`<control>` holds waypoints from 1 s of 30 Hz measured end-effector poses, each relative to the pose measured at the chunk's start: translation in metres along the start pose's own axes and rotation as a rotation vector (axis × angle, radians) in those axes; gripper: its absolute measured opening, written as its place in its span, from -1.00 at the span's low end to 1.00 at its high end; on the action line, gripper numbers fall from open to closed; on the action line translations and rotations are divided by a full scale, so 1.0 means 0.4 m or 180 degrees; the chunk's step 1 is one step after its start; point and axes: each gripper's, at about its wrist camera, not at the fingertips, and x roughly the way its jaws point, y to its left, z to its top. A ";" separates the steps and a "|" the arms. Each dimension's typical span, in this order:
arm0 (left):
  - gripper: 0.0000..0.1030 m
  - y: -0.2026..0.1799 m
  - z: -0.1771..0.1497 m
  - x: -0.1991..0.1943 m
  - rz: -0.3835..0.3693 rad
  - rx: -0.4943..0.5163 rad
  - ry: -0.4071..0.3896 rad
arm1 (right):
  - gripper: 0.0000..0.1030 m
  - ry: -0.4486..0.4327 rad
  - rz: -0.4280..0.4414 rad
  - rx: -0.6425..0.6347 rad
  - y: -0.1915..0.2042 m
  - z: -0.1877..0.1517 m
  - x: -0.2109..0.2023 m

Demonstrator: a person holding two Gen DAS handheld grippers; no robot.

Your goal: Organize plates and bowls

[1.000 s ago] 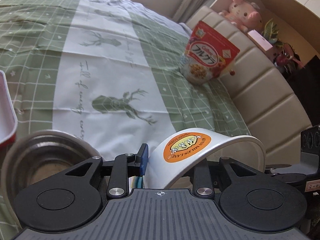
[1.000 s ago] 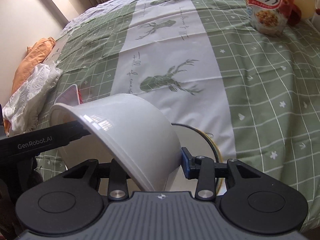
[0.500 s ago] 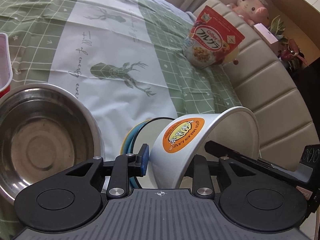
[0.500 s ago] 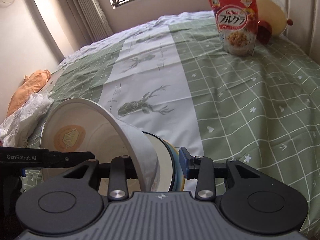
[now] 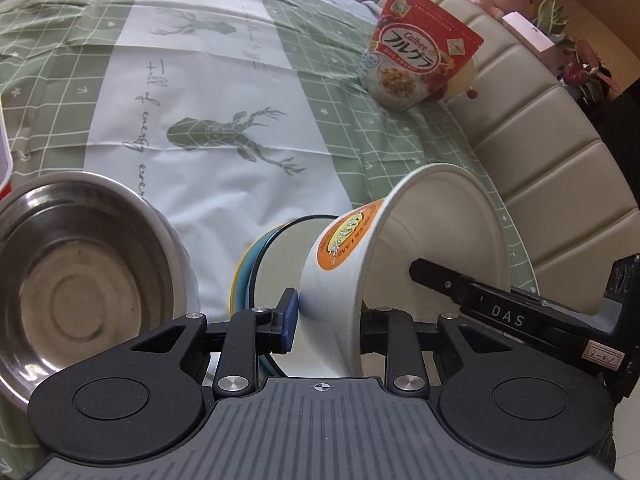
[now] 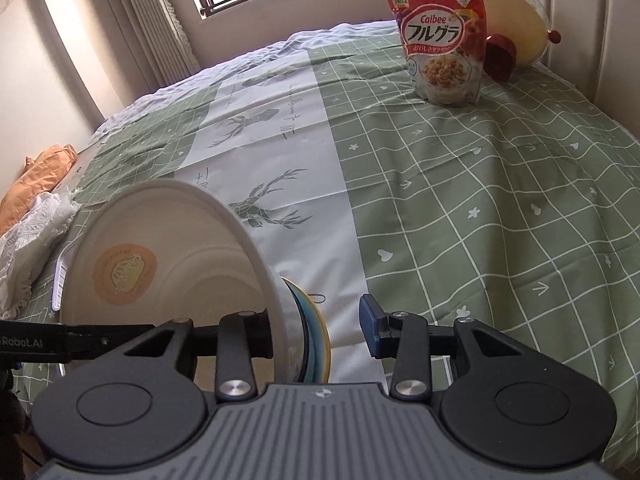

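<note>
A white paper bowl (image 5: 436,232) with an orange label lies tipped on its side over a stack of plates (image 5: 256,268) with blue and yellow rims, on the green checked bedspread. My left gripper (image 5: 328,320) is shut on the bowl's wall, blue pad outside. In the right wrist view the bowl (image 6: 168,264) shows its inside. My right gripper (image 6: 316,332) has one finger inside the bowl; its blue pad (image 6: 370,332) stands apart from the wall, above the plates (image 6: 316,340). A steel bowl (image 5: 80,280) sits left of the plates.
A red cereal bag (image 6: 440,40) stands at the far end of the bed near the padded headboard (image 5: 560,168). A red-and-white container edge (image 5: 4,160) shows at the left. Orange cloth (image 6: 40,168) and white cloth (image 6: 24,252) lie beside the bed.
The white bowl has tipped over and come down onto the plate stack; its mouth now faces the right gripper. The steel bowl has come further into the left wrist view.
</note>
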 end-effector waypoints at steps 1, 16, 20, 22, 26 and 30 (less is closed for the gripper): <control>-0.45 0.001 0.001 -0.007 0.0016 -0.0005 -0.0030 | -0.27 0.0032 0.0037 -0.0011 0.001 -0.003 0.002; -0.46 0.036 -0.001 -0.009 0.0161 -0.0078 0.0048 | -0.25 0.0037 0.0146 -0.0157 0.038 -0.006 -0.020; -0.50 0.062 -0.008 -0.020 -0.0006 -0.0239 -0.0005 | -0.25 0.0010 0.0095 -0.0165 0.039 -0.004 -0.026; -0.50 0.072 -0.007 -0.046 -0.0036 -0.0248 -0.0110 | -0.25 -0.0040 0.0044 -0.0172 0.043 0.000 -0.039; -0.50 0.126 -0.014 -0.120 -0.0043 -0.0360 -0.0458 | -0.19 -0.0210 0.0000 -0.0283 0.076 0.026 -0.078; -0.50 0.240 -0.038 -0.206 0.0318 -0.0652 -0.0792 | -0.01 -0.0293 0.0066 -0.0491 0.161 0.069 -0.085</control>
